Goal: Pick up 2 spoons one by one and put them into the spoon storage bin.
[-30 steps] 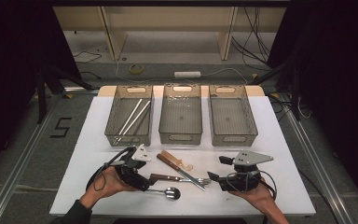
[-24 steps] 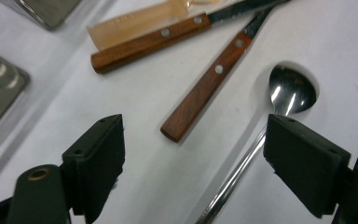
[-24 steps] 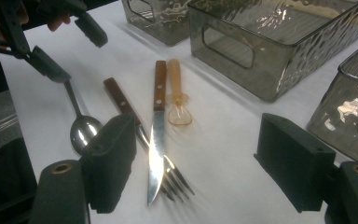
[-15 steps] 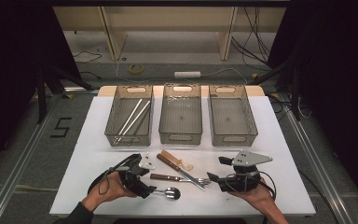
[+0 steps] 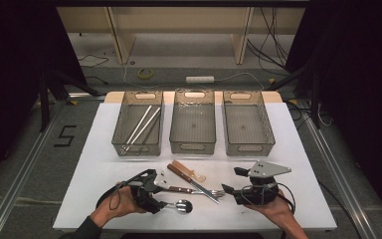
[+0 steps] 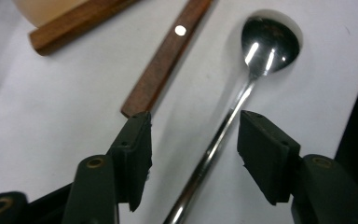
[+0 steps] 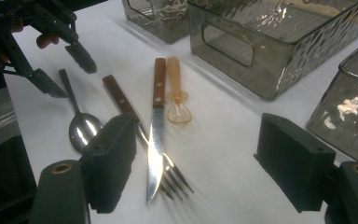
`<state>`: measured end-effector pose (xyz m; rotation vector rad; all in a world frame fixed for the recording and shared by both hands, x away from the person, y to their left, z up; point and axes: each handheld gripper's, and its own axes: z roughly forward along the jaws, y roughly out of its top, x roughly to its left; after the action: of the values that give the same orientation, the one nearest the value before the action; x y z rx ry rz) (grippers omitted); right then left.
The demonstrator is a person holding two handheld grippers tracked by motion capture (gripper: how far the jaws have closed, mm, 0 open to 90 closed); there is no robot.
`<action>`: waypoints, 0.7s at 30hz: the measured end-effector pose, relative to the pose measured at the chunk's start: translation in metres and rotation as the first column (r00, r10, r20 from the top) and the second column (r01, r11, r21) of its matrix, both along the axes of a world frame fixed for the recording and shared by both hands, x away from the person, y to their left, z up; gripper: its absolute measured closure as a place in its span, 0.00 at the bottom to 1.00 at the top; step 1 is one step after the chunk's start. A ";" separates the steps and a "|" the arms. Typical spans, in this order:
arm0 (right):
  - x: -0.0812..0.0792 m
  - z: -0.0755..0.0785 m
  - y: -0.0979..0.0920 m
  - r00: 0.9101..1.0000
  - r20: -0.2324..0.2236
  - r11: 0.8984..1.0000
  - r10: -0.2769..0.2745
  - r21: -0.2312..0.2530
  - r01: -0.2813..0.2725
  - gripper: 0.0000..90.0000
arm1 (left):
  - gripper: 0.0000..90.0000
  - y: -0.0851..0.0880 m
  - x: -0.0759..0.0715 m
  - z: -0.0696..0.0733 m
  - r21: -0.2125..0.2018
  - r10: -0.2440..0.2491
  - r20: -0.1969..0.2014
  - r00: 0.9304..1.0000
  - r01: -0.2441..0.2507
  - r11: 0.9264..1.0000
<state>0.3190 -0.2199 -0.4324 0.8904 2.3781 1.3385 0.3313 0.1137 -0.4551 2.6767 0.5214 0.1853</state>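
Your left gripper (image 6: 193,140) straddles the spoon (image 6: 242,88) handle near the surface's (image 5: 104,164) front edge, jaws just closing, not yet pinching. Off-centre pads could skate the thin handle away. Your right gripper (image 7: 198,161) stands spread. Left bin (image 5: 138,125) holds chopsticks (image 5: 140,123); the other two look empty.

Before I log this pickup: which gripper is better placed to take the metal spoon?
Left. The left gripper straddles the spoon handle, jaws just closing, pads not yet touching. The right gripper sits open beyond the knife.
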 end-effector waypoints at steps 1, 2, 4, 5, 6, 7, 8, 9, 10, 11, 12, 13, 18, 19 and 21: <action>0.000 0.000 0.000 1.000 0.002 1.000 0.000 -0.002 0.000 0.32 | 0.52 -0.001 -0.001 -0.001 -0.007 0.002 -0.005 1.000 -0.002 1.000; -0.001 0.000 0.000 1.000 0.004 1.000 0.002 -0.001 -0.002 0.32 | 0.53 -0.002 -0.002 -0.002 -0.005 -0.006 -0.009 1.000 0.006 1.000; -0.001 0.001 0.001 1.000 0.003 1.000 0.000 -0.002 0.000 0.32 | 0.56 -0.003 -0.003 -0.003 0.011 -0.026 -0.012 1.000 0.026 1.000; -0.001 0.001 0.002 1.000 0.002 1.000 0.001 -0.005 -0.001 0.33 | 0.57 -0.004 -0.004 -0.004 0.015 -0.031 -0.015 0.999 0.031 0.999; -0.001 0.000 0.002 1.000 0.006 1.000 0.003 -0.012 -0.003 0.32 | 0.58 -0.004 -0.004 -0.006 0.015 -0.029 -0.016 0.999 0.029 0.999; -0.001 0.000 0.003 1.000 0.005 1.000 0.004 -0.013 -0.004 0.33 | 0.60 -0.005 -0.004 -0.006 0.025 -0.034 -0.018 0.999 0.034 0.999; -0.002 0.000 0.003 1.000 0.007 1.000 0.005 -0.015 -0.005 0.33 | 0.61 -0.005 -0.004 -0.006 0.026 -0.035 -0.020 0.999 0.035 0.999; -0.002 0.000 0.003 1.000 0.007 1.000 0.005 -0.015 -0.005 0.33 | 0.63 -0.006 -0.004 -0.006 0.030 -0.038 -0.021 0.999 0.039 0.999; -0.001 0.000 0.004 1.000 0.008 1.000 0.005 -0.015 -0.005 0.32 | 0.65 -0.006 -0.005 -0.006 0.030 -0.041 -0.021 0.999 0.042 0.999; -0.001 0.000 0.004 1.000 0.011 1.000 0.006 -0.016 -0.006 0.33 | 0.66 -0.006 -0.005 -0.006 0.031 -0.044 -0.020 0.999 0.045 0.999; -0.001 0.000 0.004 1.000 0.012 1.000 0.006 -0.018 -0.006 0.33 | 0.67 -0.007 -0.005 -0.006 0.032 -0.045 -0.019 0.999 0.045 0.998; -0.002 0.000 0.004 1.000 0.012 1.000 0.007 -0.020 -0.007 0.33 | 0.69 -0.007 -0.005 -0.007 0.033 -0.048 -0.020 0.999 0.049 0.998; -0.002 0.000 0.005 1.000 0.011 1.000 0.011 -0.020 -0.011 0.33 | 0.73 -0.010 -0.005 -0.010 0.050 -0.064 -0.022 0.998 0.065 0.997; -0.002 0.000 0.005 1.000 0.010 1.000 0.012 -0.021 -0.011 0.33 | 0.74 -0.011 -0.005 -0.010 0.061 -0.068 -0.021 0.997 0.069 0.996; -0.002 0.000 0.004 1.000 0.011 1.000 0.010 -0.024 -0.010 0.33 | 0.77 -0.012 -0.005 -0.010 0.060 -0.073 -0.017 0.997 0.074 0.995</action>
<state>0.3174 -0.2154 -0.4324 0.8635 2.3889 1.3122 0.3260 0.1017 -0.4650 2.7536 0.4280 0.1624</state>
